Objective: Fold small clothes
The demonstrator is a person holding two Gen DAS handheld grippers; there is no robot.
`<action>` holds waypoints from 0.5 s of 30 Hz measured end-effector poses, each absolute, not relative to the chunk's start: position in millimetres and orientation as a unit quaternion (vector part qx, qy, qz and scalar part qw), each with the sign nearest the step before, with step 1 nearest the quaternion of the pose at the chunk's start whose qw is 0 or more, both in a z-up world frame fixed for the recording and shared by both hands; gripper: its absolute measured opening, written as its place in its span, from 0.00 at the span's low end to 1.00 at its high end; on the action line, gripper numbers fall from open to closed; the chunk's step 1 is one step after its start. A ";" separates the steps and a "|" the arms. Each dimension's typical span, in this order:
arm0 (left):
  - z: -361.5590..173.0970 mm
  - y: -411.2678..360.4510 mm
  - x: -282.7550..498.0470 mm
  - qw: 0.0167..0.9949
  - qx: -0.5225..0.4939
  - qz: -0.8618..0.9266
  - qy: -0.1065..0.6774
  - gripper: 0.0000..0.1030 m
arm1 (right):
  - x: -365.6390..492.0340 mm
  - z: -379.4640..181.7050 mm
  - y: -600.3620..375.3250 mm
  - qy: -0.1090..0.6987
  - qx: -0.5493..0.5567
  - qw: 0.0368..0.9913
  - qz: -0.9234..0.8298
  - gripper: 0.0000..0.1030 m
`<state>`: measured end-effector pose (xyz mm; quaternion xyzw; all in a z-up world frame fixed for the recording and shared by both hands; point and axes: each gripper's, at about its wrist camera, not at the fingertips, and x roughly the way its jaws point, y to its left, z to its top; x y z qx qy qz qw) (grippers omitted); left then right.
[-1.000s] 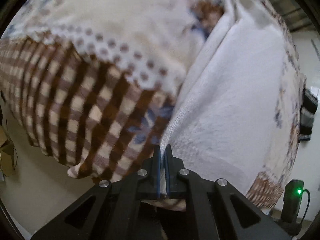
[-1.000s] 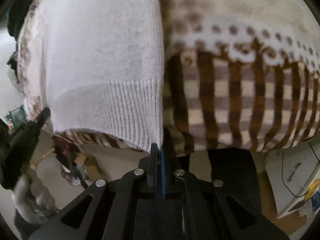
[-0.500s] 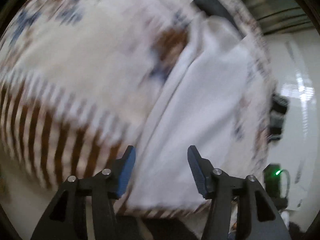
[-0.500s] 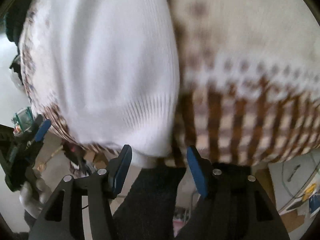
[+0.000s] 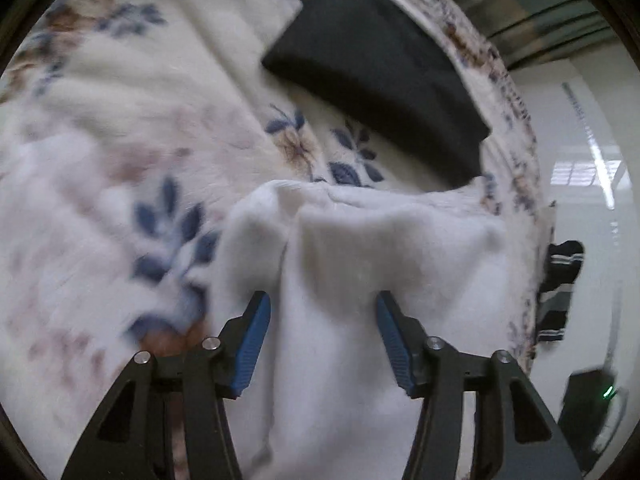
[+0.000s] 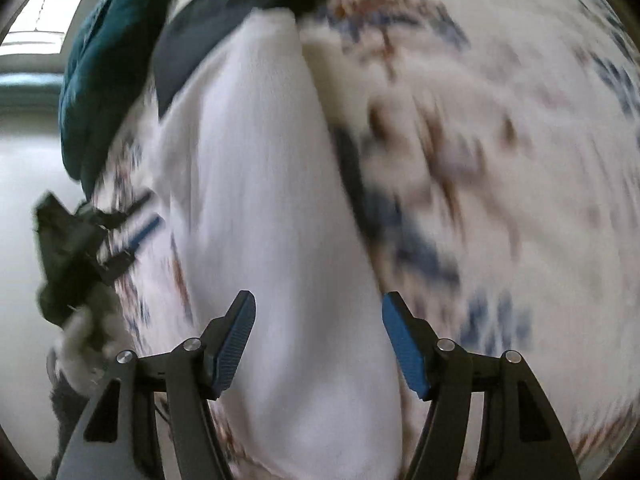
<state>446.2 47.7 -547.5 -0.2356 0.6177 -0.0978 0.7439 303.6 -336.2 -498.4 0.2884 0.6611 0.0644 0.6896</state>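
A white knit garment (image 5: 360, 248) lies on a floral blanket (image 5: 120, 100), bunched into soft ridges at its far edge. My left gripper (image 5: 322, 312) hovers just over it; its jaws are closing, with white cloth between the blue pads but not pinched. In the right wrist view the same garment (image 6: 256, 160) runs long and smooth away from me. My right gripper (image 6: 318, 308) is over its near end, jaws opening and gripping nothing. The left gripper (image 6: 148, 214) shows blurred at the left edge, held by a hand.
A dark folded garment (image 5: 372, 60) rests on the blanket beyond the white one. A teal garment (image 6: 104, 60) lies at the far left corner. A black striped item (image 5: 560, 292) hangs at the blanket's right edge, near a black device (image 5: 588, 400) with a green light.
Both grippers were shut on the white garment's hem and have let go. Both moved fast from the checked border over to the floral middle of the blanket.
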 end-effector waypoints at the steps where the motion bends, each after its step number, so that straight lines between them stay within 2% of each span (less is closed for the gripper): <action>1: -547.8 46.1 448.0 0.749 -0.236 -0.099 0.611 0.09 | 319.5 -502.7 -340.7 0.655 0.295 0.693 0.063 0.66; 8: -509.0 74.4 429.4 0.800 -0.252 -0.073 0.540 0.07 | 404.8 -530.7 -336.8 0.643 0.329 0.687 0.079 0.66; 11: -535.2 86.4 444.5 0.782 -0.270 -0.046 0.560 0.07 | 426.4 -540.1 -319.9 0.649 0.299 0.693 0.097 0.65; 14: -561.0 89.9 455.5 0.758 -0.280 -0.052 0.587 0.08 | 439.4 -551.5 -305.8 0.664 0.254 0.696 0.100 0.59; 15: -560.8 89.2 456.6 0.754 -0.282 -0.058 0.591 0.12 | 442.0 -554.0 -300.8 0.673 0.236 0.695 0.095 0.59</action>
